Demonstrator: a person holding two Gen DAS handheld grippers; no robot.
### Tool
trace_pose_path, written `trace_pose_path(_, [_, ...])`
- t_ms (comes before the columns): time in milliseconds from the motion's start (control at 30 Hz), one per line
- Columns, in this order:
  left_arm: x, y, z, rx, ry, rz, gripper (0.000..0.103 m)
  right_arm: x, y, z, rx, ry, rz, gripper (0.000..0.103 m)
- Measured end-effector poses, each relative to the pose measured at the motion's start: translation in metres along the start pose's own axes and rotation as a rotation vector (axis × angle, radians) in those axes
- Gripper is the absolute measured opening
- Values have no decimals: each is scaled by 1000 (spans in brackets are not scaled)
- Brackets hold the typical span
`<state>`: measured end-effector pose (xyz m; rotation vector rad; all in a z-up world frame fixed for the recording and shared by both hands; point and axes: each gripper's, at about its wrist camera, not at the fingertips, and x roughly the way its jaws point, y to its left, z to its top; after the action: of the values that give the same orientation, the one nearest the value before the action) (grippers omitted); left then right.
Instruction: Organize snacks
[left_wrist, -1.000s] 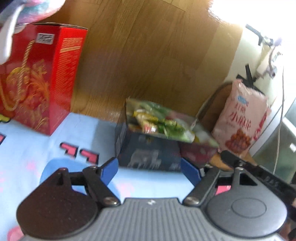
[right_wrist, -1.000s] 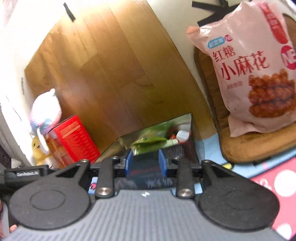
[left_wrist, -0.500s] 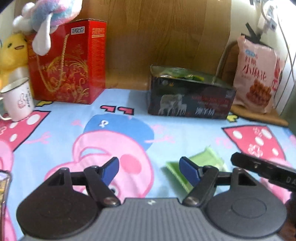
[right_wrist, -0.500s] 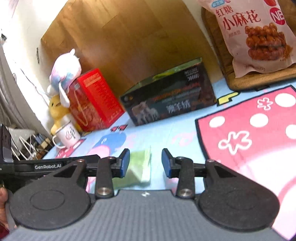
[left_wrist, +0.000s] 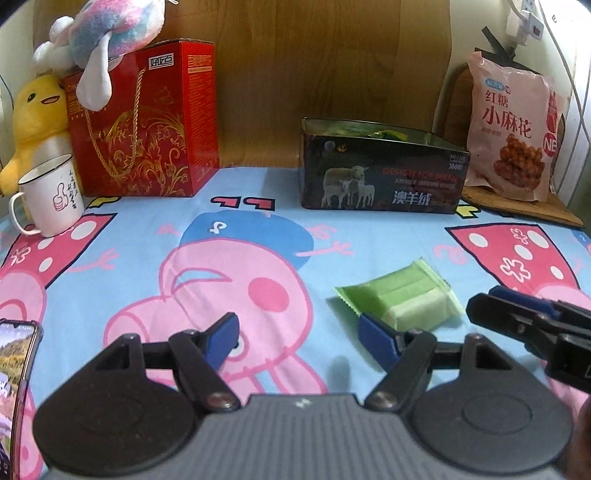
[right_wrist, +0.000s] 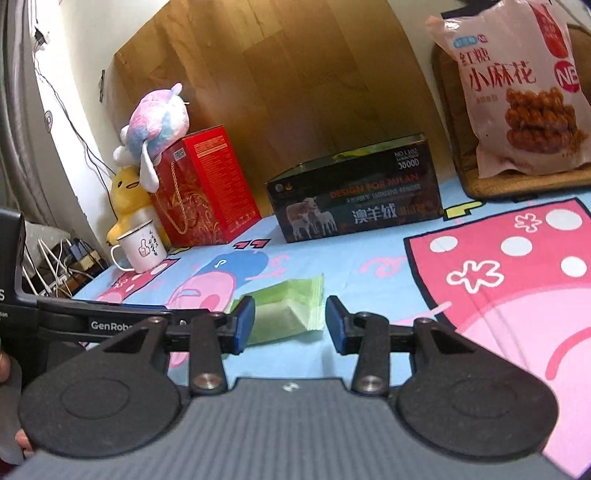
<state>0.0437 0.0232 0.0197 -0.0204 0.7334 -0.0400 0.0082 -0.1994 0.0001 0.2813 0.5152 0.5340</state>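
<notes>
Green snack packet (left_wrist: 400, 297): lies flat on the cartoon-print cloth (left_wrist: 147, 266), near the front, right of centre; seen also in the right wrist view (right_wrist: 288, 310).
Right gripper (right_wrist: 290, 325): fingers spread wide and holding nothing; the packet lies just ahead, between the two blue pads, its near end hidden behind the left pad (right_wrist: 243, 323). Contact cannot be told.
Left gripper (left_wrist: 299, 341): wide open, empty; the packet sits just beyond its right fingertip (left_wrist: 373, 338), off to the right of the gap.
Right gripper as seen from the left wrist (left_wrist: 517, 314): comes in from the right edge, close beside the packet.
Dark open box (left_wrist: 384, 170): at the rear, right of centre, well apart from the packet; green wrappers show above its rim.
Open room: bare cloth between packet and box.
Rear row: red gift box (left_wrist: 147, 122), white mug (left_wrist: 48, 195), pink snack bag (left_wrist: 513, 129).
Left edge: a phone (left_wrist: 16, 369) lies at the cloth's near left.
</notes>
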Motion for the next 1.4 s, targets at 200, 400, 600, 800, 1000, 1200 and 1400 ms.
trace_pose_path(200, [2, 2, -3, 7, 0, 36, 73, -3, -4, 0, 17, -18, -1, 50])
trace_pose_path(400, [6, 1, -8, 20, -3, 75, 74, -5, -2, -1, 20, -36, -11, 50])
trace_pose_path(600, [10, -5, -11, 42, -10, 91, 75, -12, -6, 0, 53, -89, -50, 51])
trace_pose_path(800, [11, -7, -16, 53, -32, 106, 80, -16, -9, 0, 86, -125, -78, 59])
trace_pose_path(1000, [11, -7, -20, 57, -55, 118, 83, -17, -9, -1, 97, -135, -91, 62])
trace_pose_path(1200, [11, -4, -20, 42, -57, 110, 85, -17, -7, -2, 98, -139, -104, 66])
trace_pose_path(1400, [10, -4, -21, 42, -71, 118, 86, -17, -7, -1, 98, -140, -107, 67])
